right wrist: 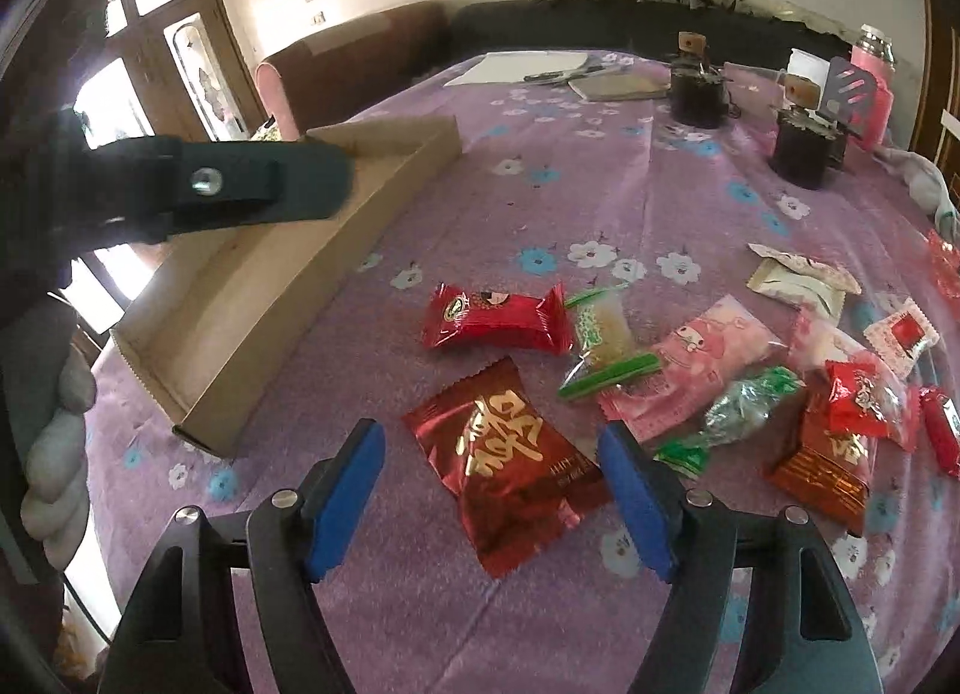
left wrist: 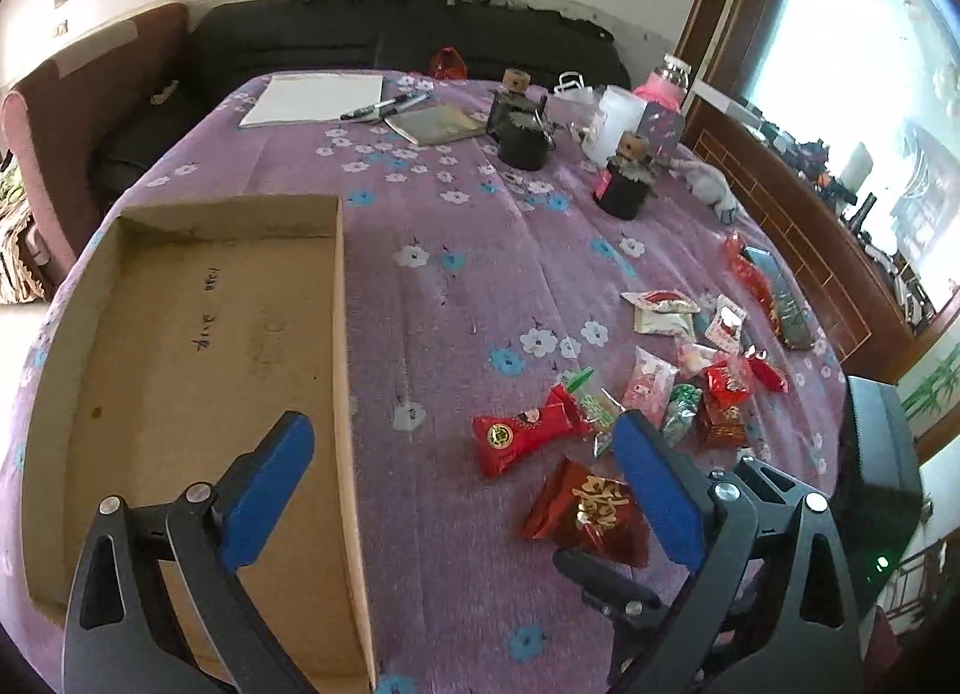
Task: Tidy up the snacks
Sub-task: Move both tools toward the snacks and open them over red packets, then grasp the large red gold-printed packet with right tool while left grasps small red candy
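Left wrist view: the left gripper (left wrist: 462, 454) points down at a worktop (left wrist: 468, 286) covered by a soft purple cloth printed with white and blue flowers. Its two blue-padded fingers (left wrist: 267, 490) stand wide apart and released, with nothing between them. The left finger hangs over a shallow, empty cardboard box (left wrist: 198, 346), brown and matte, with handwriting on its floor. The box wall stands between that finger and the snacks. To the right lies a loose pile of snacks (left wrist: 678, 376) in crinkly foil and plastic wrappers. A glossy red packet with gold lettering (left wrist: 585, 508) lies nearest, and a red pillow-shaped candy (left wrist: 522, 436) lies beyond it. Farther back are a white notepad (left wrist: 315, 96), a pen (left wrist: 384, 107), two dark round jars (left wrist: 624, 187) and a pink bottle (left wrist: 663, 84). A black sofa (left wrist: 384, 33) sits behind the worktop.

Right wrist view: the right gripper (right wrist: 489, 448) hovers low over the same red packet with gold lettering (right wrist: 510, 460), which lies flat between its blue fingers (right wrist: 345, 505). They are spread and not pressing it. This view shows the wrappers more clearly: a pink cartoon packet (right wrist: 702, 358), a clear packet with green ends (right wrist: 603, 346) and an orange-brown foil packet (right wrist: 822, 466). At the left a black finger of the other gripper partly hides the cardboard box (right wrist: 312, 280).
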Tool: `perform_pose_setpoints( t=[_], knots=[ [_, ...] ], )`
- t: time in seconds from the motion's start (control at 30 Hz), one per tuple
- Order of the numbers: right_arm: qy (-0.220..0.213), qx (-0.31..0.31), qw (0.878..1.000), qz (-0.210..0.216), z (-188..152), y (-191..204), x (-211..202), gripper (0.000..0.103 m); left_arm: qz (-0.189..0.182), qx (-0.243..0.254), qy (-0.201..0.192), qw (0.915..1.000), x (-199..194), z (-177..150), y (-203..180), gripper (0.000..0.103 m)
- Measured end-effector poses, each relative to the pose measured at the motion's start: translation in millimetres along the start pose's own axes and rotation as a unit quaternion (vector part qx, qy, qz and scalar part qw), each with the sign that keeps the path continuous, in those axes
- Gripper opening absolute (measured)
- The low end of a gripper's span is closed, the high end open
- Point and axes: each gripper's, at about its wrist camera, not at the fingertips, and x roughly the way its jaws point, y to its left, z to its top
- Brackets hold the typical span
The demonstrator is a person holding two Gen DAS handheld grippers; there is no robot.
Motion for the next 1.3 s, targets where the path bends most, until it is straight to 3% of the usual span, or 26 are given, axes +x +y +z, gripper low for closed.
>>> perform_pose_setpoints(
  t=[0.2,0.43,0.77,0.87,0.9,1.3],
  knots=[
    [-0.002,0.002,1.0,0.004,-3,0,-3,0.076,0.027,0.003,0.008,0.9996,9,-4,0,0.101],
    [-0.001,0.004,1.0,0.004,-7,-2,0,0.076,0.091,0.022,-0.017,0.9955,3,-7,-3,0.101],
    [0.005,-0.015,1.0,-0.011,-7,9,6,0.075,0.134,0.05,-0.041,0.9889,-8,-9,-9,0.101],
    [0.006,-0.016,1.0,-0.018,-7,10,8,0.055,0.136,0.053,-0.042,0.9884,-8,-10,-10,0.101],
    [0.005,-0.017,1.0,-0.021,-7,10,7,0.044,0.137,0.054,-0.042,0.9883,-8,-10,-11,0.101],
    [0.005,0.027,0.999,-0.026,-21,-17,-13,0.041,0.139,0.072,-0.039,0.9869,-1,-12,-19,0.101]
  ],
)
